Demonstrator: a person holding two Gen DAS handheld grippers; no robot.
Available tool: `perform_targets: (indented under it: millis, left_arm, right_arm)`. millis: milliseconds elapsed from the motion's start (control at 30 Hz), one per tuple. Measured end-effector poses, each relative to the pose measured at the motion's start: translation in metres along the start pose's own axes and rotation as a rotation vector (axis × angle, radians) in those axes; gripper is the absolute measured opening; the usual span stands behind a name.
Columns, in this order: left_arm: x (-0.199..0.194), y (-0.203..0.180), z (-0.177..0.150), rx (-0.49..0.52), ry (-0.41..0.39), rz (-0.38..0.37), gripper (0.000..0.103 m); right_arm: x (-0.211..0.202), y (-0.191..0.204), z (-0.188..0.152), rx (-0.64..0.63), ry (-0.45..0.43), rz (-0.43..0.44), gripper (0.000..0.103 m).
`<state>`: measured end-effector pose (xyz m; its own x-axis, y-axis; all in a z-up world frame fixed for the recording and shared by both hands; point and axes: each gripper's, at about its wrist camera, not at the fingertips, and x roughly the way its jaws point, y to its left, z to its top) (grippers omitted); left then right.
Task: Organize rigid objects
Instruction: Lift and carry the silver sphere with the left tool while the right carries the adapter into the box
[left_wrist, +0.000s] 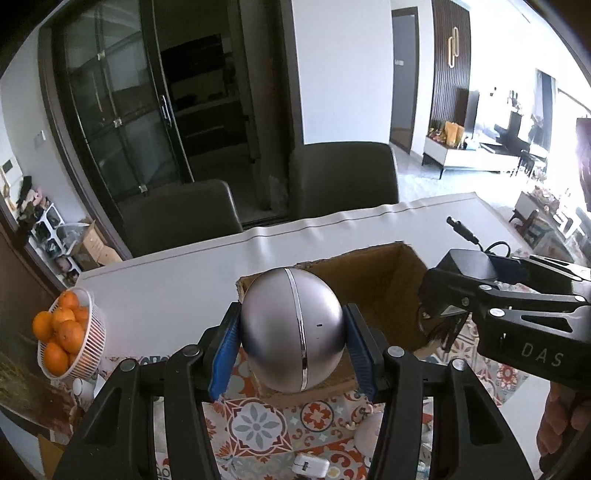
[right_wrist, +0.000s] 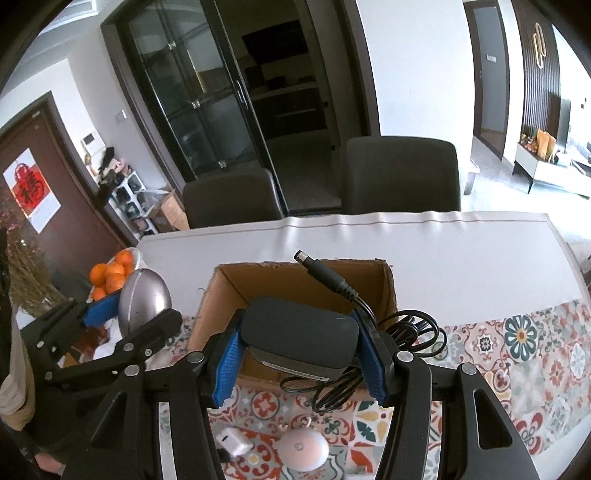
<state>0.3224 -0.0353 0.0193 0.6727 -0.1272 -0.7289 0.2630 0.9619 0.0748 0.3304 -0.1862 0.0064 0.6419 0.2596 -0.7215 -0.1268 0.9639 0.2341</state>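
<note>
carrying over the cardboard box (right_wrist: 306, 280) near the tabletop's middle: left gripper (left_wrist: 291, 343) clamped across a smooth, slippery-looking metal ball (left_wrist: 291, 332), right gripper (right_wrist: 301, 354) pinching a stiff, likely heavier power adapter (right_wrist: 303, 341), cord dangling.

Beyond the claw, past the far edge of the white counter (right_wrist: 369, 251), stand two dark chairs (right_wrist: 402, 173). Behind them rise white walls (right_wrist: 413, 74) and dark glass sliding doors (right_wrist: 192, 103). To the claw's left hangs a brown door (right_wrist: 40, 147) with a red poster; far right, a bright living room (left_wrist: 517, 122) glows with daylight.
</note>
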Motion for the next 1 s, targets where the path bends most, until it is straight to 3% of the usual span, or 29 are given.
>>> perform_targets:
  millis: [367, 1000]
  left_arm:
    - [0.042, 0.005, 0.007, -0.017, 0.073, -0.019, 0.053]
    - [0.087, 0.002, 0.001, -0.056, 0.199, -0.043, 0.054]
  right_arm:
    - [0.033, -0.008, 0.012, -0.008, 0.031, -0.004, 0.056]
    - [0.083, -0.023, 0.007, 0.05, 0.162, 0.01, 0.056]
